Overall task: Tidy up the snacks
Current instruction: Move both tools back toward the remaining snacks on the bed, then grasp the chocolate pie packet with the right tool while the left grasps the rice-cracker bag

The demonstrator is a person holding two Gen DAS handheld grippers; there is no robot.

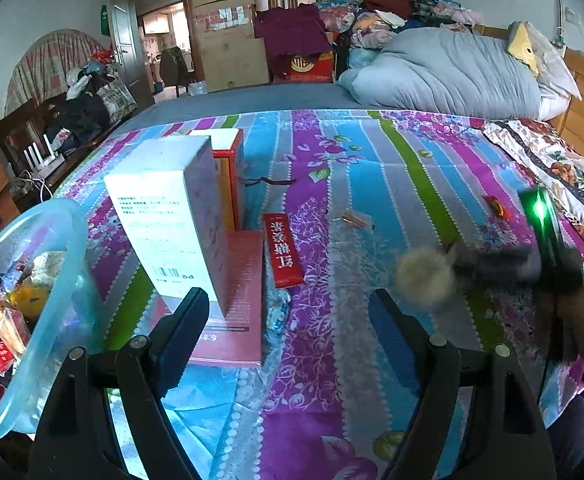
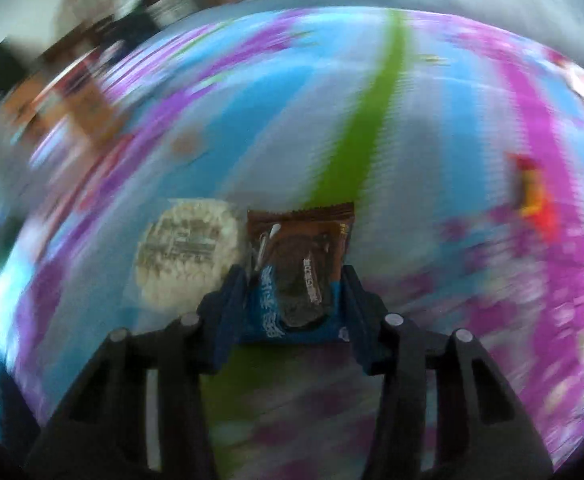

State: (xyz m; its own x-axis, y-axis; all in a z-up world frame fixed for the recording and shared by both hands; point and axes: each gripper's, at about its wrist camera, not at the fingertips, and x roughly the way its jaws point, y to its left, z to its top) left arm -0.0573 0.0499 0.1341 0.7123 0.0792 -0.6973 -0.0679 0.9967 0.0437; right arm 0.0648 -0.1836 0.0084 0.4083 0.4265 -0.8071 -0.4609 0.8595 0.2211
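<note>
step: picking up snacks off the bed | right claw (image 2: 296,276) clamped on brown-blue snack packet (image 2: 302,264) | left claw (image 1: 288,312) apart, empty, right of plastic tub (image 1: 58,264) | next: carry packet to tub, judged.

Beside the white box (image 1: 172,216), the clear tub (image 1: 48,280) runs off the picture's left edge. The right tool (image 1: 488,264) is a blur. The bedspread (image 2: 372,120) smears around the brown snack packet (image 2: 304,256).

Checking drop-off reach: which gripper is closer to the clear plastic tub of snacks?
Left. The left gripper hangs open with the tub right beside its left finger. The right gripper, shut on a brown and blue snack packet, is over the striped sheet; no tub in its view.
</note>
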